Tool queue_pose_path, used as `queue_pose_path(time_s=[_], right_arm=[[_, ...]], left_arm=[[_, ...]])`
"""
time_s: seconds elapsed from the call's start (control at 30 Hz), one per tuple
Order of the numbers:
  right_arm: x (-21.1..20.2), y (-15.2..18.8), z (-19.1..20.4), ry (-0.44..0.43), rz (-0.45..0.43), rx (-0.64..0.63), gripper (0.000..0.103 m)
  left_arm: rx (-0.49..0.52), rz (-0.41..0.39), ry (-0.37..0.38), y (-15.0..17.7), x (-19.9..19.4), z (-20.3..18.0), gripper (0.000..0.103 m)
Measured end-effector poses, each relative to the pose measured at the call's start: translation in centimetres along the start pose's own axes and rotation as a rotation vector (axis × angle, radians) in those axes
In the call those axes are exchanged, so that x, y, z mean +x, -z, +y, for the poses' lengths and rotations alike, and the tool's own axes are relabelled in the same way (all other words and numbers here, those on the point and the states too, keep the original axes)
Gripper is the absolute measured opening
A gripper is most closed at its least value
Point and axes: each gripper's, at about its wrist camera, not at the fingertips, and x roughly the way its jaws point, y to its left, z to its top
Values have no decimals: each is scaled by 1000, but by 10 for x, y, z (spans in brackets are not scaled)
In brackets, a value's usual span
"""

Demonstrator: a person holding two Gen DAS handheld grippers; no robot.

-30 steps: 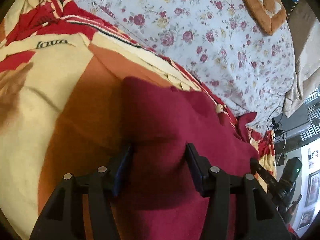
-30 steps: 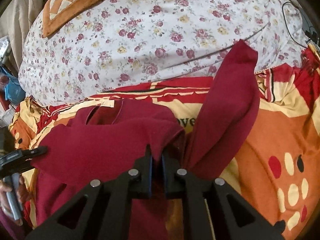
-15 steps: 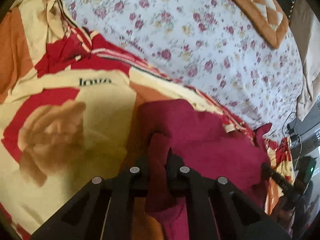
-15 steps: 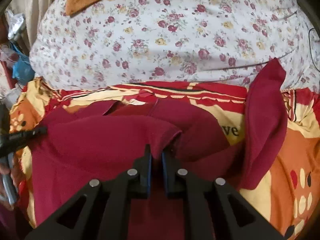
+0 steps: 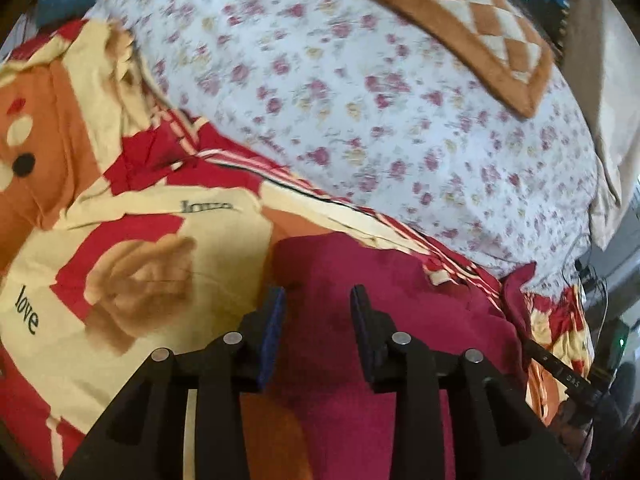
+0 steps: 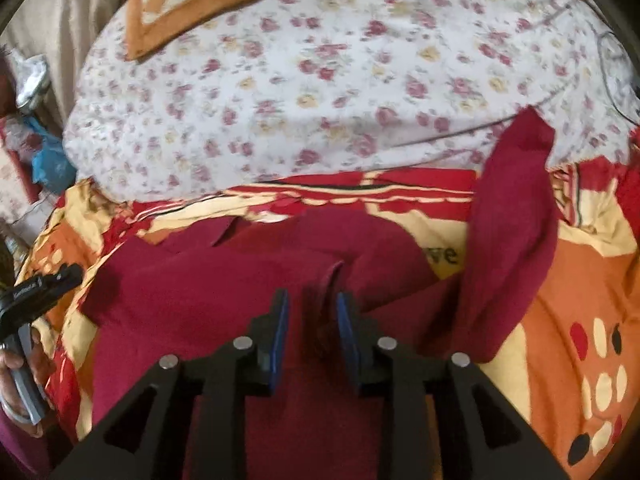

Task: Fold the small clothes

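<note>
Left wrist view. The left gripper [image 5: 318, 300] hangs at lower centre above the maroon garment [image 5: 400, 320], which spreads from the centre to the lower right of the frame over the patterned blanket [image 5: 132, 280]. Its jaws are opening, and stand moderately apart. The blue pads [image 5: 274, 320] press on nothing; cloth lies below the gap, and its left edge runs just beneath the left finger. The floral sheet [image 5: 360, 100] fills the upper half, with a brown checked cushion [image 5: 472, 32] at upper right. The tip of the other tool shows at the lower right edge.

Right wrist view. The right gripper [image 6: 310, 308] sits at lower centre, its jaws also opening. A raised ridge of the garment [image 6: 200, 300] stands between the pads, apparently free of both. The folded body lies across the centre and lower left; one loose sleeve [image 6: 516, 220] rises diagonally toward the upper right, onto the edge of the sheet [image 6: 320, 80]. The left gripper [image 6: 44, 284] and the hand [image 6: 24, 364] holding it appear at the left edge.

The step appears to be the release after a fold. To do it well, both grippers should open fully before lifting, and rise straight so that no pad drags the ridge. The outlying sleeve probably needs gathering next, gripped near its free end.
</note>
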Motion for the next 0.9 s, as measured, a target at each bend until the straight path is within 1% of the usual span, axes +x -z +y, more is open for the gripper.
queue_pose_path(time_s=[0.13, 0.23, 0.27, 0.33, 0.4, 0.43, 0.47, 0.5, 0.53, 0.57, 0.6, 0.63, 0.7, 0.77, 0.8, 0.83, 0.9], right_arm=[[10, 6, 11, 8, 21, -46, 27], [31, 11, 9, 78, 63, -73, 27], [38, 13, 4, 85, 76, -68, 25], [41, 15, -4, 59, 77, -42, 25], [30, 15, -13, 0, 62, -1, 25], [22, 13, -21, -44, 60, 36, 25], [16, 12, -28, -67, 56, 64, 26], [9, 10, -40, -82, 46, 97, 27], [3, 8, -49, -84, 32, 119, 32], [-5, 7, -63, -72, 10, 144, 41], [-11, 6, -77, -46, -13, 166, 44], [-17, 4, -93, -23, -32, 192, 45], [-24, -1, -126, 28, -44, 270, 46], [-27, -8, -158, 52, -62, 342, 46], [-27, -12, -172, 66, -71, 371, 46], [-25, -16, -181, 79, -77, 388, 46], [-21, -26, -204, 94, -101, 420, 50]], left_arm=[[45, 34, -14, 11, 11, -15, 22], [54, 83, -60, 23, 29, -16, 22], [50, 105, -74, 27, 38, -15, 22], [32, 136, -100, 35, 53, -8, 22], [31, 115, -101, 37, 50, -8, 22], [30, 119, -106, 37, 48, -9, 22], [23, 117, -111, 37, 44, -11, 22], [8, 95, -108, 36, 36, -13, 22], [2, 74, -99, 35, 30, -16, 22], [1, 50, -89, 34, 24, -20, 22], [7, 19, -73, 34, 15, -26, 22], [15, 1, -60, 34, 10, -32, 23], [25, -10, -37, 34, 7, -43, 23], [35, 9, 0, 36, 10, -54, 24], [41, 31, 20, 39, 15, -60, 24], [49, 49, 28, 42, 18, -65, 24], [63, 74, 30, 47, 26, -71, 24]])
